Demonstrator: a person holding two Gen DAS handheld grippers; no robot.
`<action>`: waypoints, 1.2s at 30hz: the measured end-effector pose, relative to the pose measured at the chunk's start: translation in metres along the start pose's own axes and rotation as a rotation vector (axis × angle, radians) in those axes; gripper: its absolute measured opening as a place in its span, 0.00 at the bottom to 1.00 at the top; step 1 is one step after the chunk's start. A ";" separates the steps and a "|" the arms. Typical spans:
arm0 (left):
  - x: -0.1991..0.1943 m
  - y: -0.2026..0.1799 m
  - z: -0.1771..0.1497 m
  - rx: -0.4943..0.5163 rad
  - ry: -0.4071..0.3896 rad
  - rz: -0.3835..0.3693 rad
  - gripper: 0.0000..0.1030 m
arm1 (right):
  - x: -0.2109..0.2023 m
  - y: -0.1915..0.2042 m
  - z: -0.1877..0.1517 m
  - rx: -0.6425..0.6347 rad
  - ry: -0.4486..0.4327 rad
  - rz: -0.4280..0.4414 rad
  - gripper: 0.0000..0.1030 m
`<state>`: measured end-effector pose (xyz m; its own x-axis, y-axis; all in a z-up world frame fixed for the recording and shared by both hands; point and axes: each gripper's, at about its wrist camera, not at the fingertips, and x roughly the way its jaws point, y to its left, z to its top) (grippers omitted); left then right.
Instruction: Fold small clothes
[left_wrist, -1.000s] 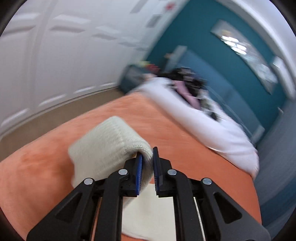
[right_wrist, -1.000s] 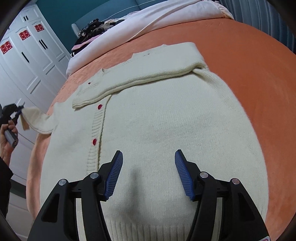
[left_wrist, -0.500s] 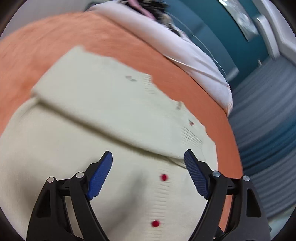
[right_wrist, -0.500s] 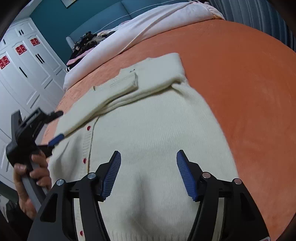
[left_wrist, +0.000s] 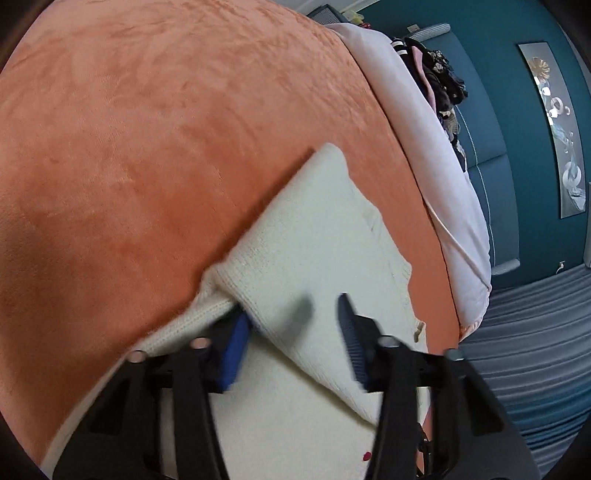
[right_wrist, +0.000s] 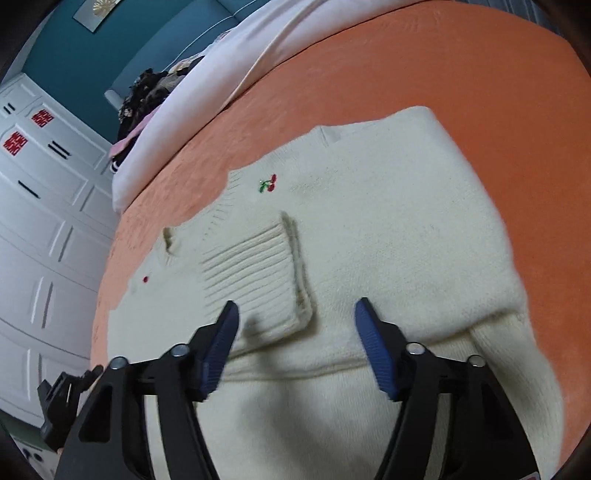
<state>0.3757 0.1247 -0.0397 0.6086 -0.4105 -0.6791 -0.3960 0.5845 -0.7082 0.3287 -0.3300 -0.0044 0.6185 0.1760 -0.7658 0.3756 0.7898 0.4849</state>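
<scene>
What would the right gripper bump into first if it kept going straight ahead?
Most likely the ribbed cuff of the sleeve folded across the cream cardigan. It lies just ahead of the open right gripper, though how far above the cloth the gripper is remains unclear.

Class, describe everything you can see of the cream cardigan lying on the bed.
The cream cardigan is a soft knit with red buttons and a small cherry motif near the neckline. It lies flat on the orange bedspread, both sleeves folded across the chest, one ribbed cuff on top. Both open grippers hover above it, none gripping.
</scene>
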 end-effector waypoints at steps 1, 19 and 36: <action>-0.004 -0.004 -0.002 0.018 -0.011 0.002 0.08 | -0.004 0.009 0.005 -0.004 -0.004 0.032 0.09; 0.008 0.002 -0.023 0.288 -0.084 0.015 0.11 | -0.064 0.030 0.005 -0.145 -0.202 0.076 0.16; -0.004 0.007 -0.036 0.355 -0.118 -0.012 0.13 | -0.058 0.034 -0.038 -0.191 -0.111 0.064 0.40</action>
<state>0.3463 0.1056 -0.0494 0.6948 -0.3478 -0.6295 -0.1379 0.7946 -0.5912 0.2791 -0.2910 0.0401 0.7130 0.1720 -0.6797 0.2024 0.8777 0.4344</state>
